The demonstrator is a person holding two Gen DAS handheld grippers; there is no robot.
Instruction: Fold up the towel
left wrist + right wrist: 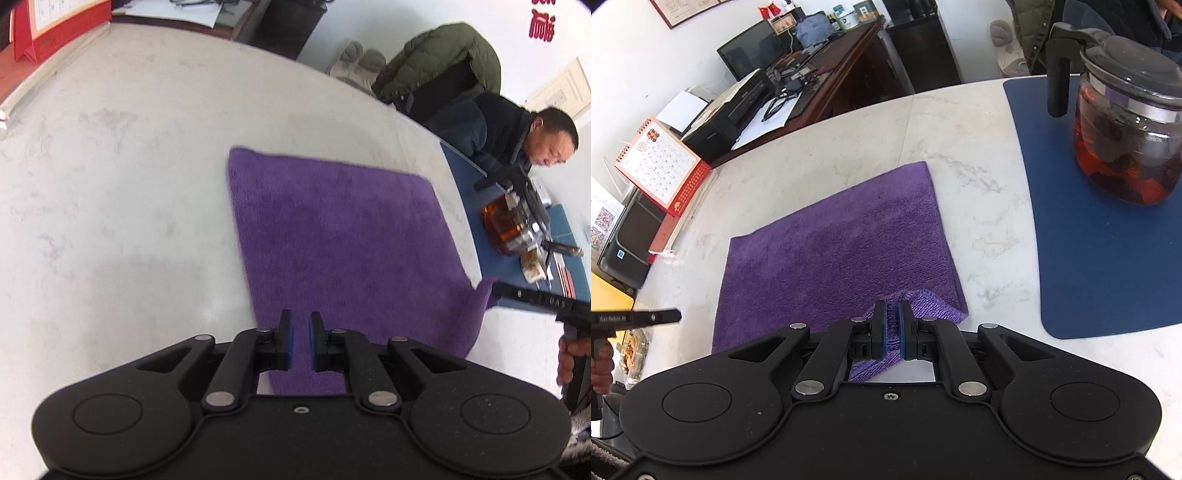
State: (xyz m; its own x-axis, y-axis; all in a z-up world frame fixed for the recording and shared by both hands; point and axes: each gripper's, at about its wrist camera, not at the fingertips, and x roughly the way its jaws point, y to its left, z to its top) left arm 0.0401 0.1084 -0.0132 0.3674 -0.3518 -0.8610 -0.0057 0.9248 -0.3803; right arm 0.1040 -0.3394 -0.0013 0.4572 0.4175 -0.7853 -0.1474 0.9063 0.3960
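A purple towel (332, 236) lies spread on the white marble table (110, 184). My left gripper (301, 317) hovers over the towel's near edge, its blue pads almost together with nothing pinched between them. In the right wrist view my right gripper (892, 315) is shut on the near right corner of the towel (831, 251), which bunches up between the pads and rises off the table. That lifted corner shows at the right of the left wrist view, beside the right gripper (517, 295). The left gripper (665, 316) sits just left of the towel's flat near left corner.
A glass teapot (1126, 140) of dark tea stands on a blue mat (1108, 258) right of the towel. A red desk calendar (661, 166) stands at the table's left edge. A person (517, 136) sits beyond the far right side. A cluttered desk lies behind.
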